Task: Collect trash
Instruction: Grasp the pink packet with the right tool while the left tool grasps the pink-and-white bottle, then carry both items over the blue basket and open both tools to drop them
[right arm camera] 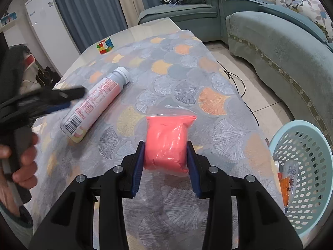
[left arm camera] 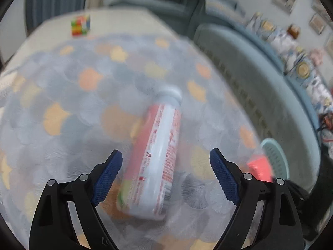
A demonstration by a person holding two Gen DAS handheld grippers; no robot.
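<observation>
Trash partly collected: wrappers lie in the pale-blue perforated plastic basket [right arm camera: 301, 166]; beside it, the right hand-held gripper [right arm camera: 165, 162] grasps a pink plastic-wrapped packet [right arm camera: 168, 141], while the left hand-held gripper [left arm camera: 165, 164] is spread wide around the white-and-pink capped plastic bottle [left arm camera: 156, 158] lying farther from the basket.

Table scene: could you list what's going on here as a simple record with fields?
left gripper: open, jaws either side of the bottle, not clamped
right gripper: shut on the pink bag
bottle: lying on its side on the tablecloth
basket: pale blue, right of the table, wrappers inside
Rubik's cube: far end of the table
</observation>
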